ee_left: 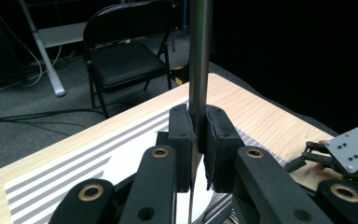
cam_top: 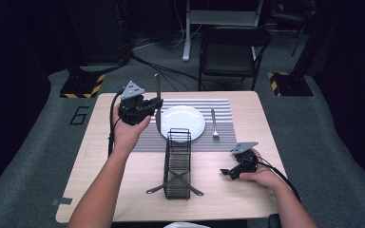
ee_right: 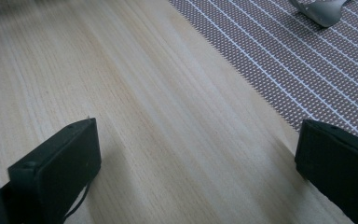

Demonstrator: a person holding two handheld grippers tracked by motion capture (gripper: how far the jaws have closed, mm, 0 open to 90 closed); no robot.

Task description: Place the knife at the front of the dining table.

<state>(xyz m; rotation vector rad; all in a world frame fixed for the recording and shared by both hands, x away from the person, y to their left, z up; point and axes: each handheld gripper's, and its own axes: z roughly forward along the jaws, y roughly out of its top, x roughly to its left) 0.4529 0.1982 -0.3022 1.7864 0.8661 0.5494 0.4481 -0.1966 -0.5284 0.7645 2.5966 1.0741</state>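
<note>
My left gripper (cam_top: pixel 157 105) is raised over the left edge of the striped placemat (cam_top: pixel 223 105), shut on a metal knife (cam_top: pixel 158 90) that stands upright. In the left gripper view the jaws (ee_left: pixel 198 130) clamp the knife (ee_left: pixel 199 56) at mid-length, above the white plate (ee_left: pixel 130 165). The white plate (cam_top: pixel 183 122) lies in the middle of the placemat, with a fork (cam_top: pixel 214 124) to its right. My right gripper (cam_top: pixel 227 173) rests on the table near the front right, open and holding nothing. Its view shows the jaws (ee_right: pixel 198 158) wide apart over bare wood, with the fork's end (ee_right: pixel 321 9) on the placemat (ee_right: pixel 307 70).
A black wire basket (cam_top: pixel 177 164) stands in front of the plate, with two utensils crossed at its base. A black folding chair (cam_top: pixel 230 50) stands beyond the table's far edge. The right gripper (ee_left: pixel 349 151) also appears at the right of the left gripper view.
</note>
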